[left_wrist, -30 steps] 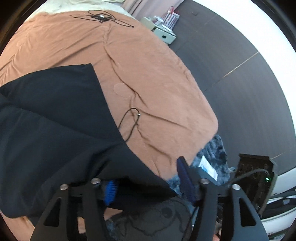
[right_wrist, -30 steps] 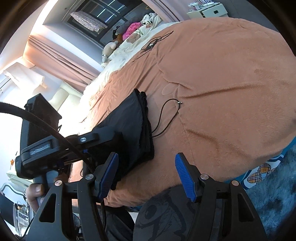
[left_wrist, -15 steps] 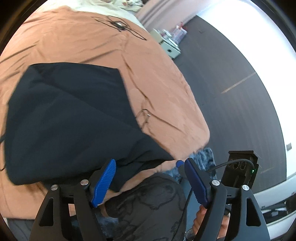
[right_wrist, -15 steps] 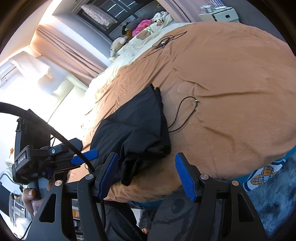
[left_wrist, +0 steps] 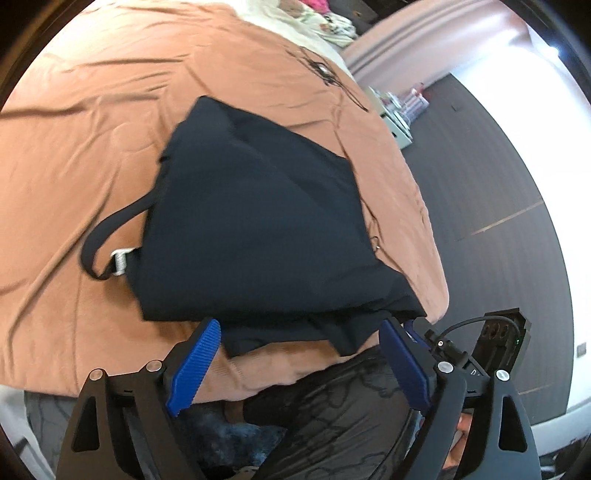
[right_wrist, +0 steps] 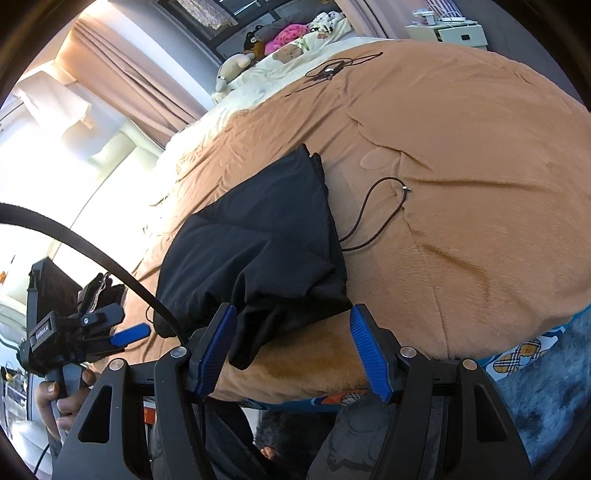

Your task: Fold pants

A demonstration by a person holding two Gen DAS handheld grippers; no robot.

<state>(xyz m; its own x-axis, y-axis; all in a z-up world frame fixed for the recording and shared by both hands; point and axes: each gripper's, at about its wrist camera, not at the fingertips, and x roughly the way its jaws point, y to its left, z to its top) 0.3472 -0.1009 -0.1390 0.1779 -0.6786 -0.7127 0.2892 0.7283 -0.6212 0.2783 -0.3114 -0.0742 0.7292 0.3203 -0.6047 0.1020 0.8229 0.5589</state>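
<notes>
Black pants (left_wrist: 258, 206) lie folded in a thick stack on the brown bedspread (left_wrist: 74, 155). A belt strap with a pale buckle (left_wrist: 119, 262) loops out at their left side. My left gripper (left_wrist: 300, 356) is at the stack's near edge. Its jaws are opening wide, with loose cloth just beyond the blue pads (left_wrist: 195, 360) and nothing pressed. In the right wrist view the pants (right_wrist: 266, 236) sit ahead and left. My right gripper (right_wrist: 292, 345) is open, and a hanging corner of cloth (right_wrist: 255, 332) lies by its left pad. The left gripper (right_wrist: 110, 334) shows at the far left, held by a hand.
A thin brown cord with a metal ring (right_wrist: 376, 214) lies right of the pants. Black cables (right_wrist: 328, 70) lie further up the bed, with pillows and soft toys (right_wrist: 288, 37) beyond. A white nightstand (right_wrist: 456, 33) stands past the bed. A blue rug (right_wrist: 546, 391) covers the floor below the bed edge.
The left gripper has let go of the pants' edge, widened its jaws and swung across, so the whole folded stack and belt strap now show. The right gripper edged closer to the pants.
</notes>
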